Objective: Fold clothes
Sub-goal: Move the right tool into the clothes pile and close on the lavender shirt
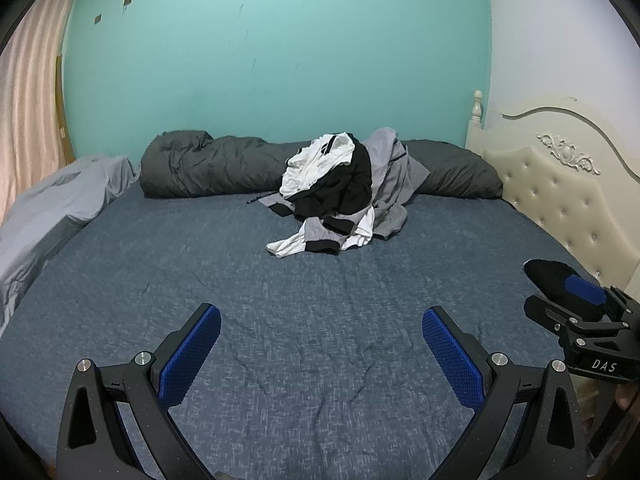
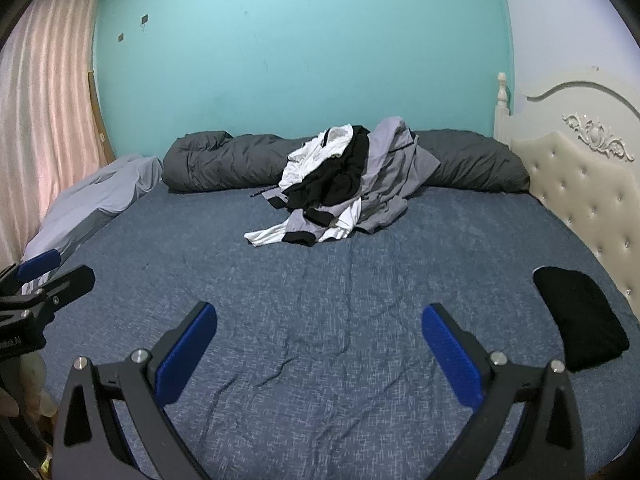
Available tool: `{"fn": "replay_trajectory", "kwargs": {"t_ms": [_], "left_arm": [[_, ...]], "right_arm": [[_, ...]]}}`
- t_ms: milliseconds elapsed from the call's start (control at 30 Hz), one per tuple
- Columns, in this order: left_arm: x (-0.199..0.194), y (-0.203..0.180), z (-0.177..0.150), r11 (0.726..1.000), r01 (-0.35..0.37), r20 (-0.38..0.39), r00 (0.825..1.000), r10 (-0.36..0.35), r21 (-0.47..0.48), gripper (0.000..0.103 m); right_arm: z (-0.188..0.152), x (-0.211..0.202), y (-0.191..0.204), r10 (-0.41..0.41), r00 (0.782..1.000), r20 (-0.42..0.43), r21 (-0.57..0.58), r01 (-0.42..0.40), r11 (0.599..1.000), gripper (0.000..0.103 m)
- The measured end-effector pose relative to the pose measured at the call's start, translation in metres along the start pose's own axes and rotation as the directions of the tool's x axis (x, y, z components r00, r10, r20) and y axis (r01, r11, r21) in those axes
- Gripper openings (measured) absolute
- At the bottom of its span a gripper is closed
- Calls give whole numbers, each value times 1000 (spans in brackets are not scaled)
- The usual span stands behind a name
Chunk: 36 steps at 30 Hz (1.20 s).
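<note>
At nine o'clock one pale pink curtain (image 2: 44,112) hangs in soft vertical pleats. Just inside it lies one light grey pillow (image 2: 100,194), smooth and slumped. The left gripper (image 1: 321,338) hovers over the bed (image 1: 320,300), its two black arms spread wide and empty; each carries one blue pad (image 1: 192,356) with a fine dimpled grid. The bed's blue sheet is a mottled weave, lightly creased. At twelve o'clock one dark grey duvet (image 1: 208,164), puffy and rolled into a long bolster, lies along the teal wall (image 1: 280,40). Heaped against it sits one pile of clothes (image 1: 340,188): limp white, black and grey pieces, tangled so their count cannot be told. The right gripper (image 2: 319,338) likewise hangs open, holding nothing, its two fingers (image 2: 450,356) far apart. At three o'clock one folded black garment (image 2: 580,316) lies flat, a neat oblong, near the cream headboard (image 2: 580,172), which is button-tufted with one carved scroll.
</note>
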<state>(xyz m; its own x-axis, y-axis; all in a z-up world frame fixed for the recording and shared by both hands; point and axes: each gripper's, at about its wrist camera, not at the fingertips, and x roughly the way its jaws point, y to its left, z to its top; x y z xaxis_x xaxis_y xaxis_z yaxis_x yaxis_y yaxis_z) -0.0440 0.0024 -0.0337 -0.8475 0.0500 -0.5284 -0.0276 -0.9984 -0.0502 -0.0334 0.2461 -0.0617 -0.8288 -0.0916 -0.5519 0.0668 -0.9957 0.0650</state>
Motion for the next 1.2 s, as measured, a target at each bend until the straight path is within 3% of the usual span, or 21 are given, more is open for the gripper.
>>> {"fn": "replay_trajectory", "kwargs": {"t_ms": [367, 700, 833, 1000, 1200], "left_arm": [[113, 13, 6, 998, -8, -63, 998, 5, -55, 103], [245, 29, 41, 996, -24, -65, 998, 19, -81, 103], [299, 46, 57, 990, -35, -97, 995, 21, -139, 103], [334, 63, 76, 981, -56, -138, 990, 31, -184, 103], [364, 80, 98, 976, -64, -182, 983, 26, -208, 103]], "right_arm": [[5, 94, -40, 4, 998, -65, 58, 0, 998, 102], [43, 223, -61, 22, 996, -83, 46, -18, 999, 102], [68, 281, -62, 55, 996, -74, 32, -53, 998, 101], [99, 327, -67, 81, 993, -86, 69, -75, 995, 93], [132, 369, -67, 80, 989, -123, 64, -72, 995, 91]]}}
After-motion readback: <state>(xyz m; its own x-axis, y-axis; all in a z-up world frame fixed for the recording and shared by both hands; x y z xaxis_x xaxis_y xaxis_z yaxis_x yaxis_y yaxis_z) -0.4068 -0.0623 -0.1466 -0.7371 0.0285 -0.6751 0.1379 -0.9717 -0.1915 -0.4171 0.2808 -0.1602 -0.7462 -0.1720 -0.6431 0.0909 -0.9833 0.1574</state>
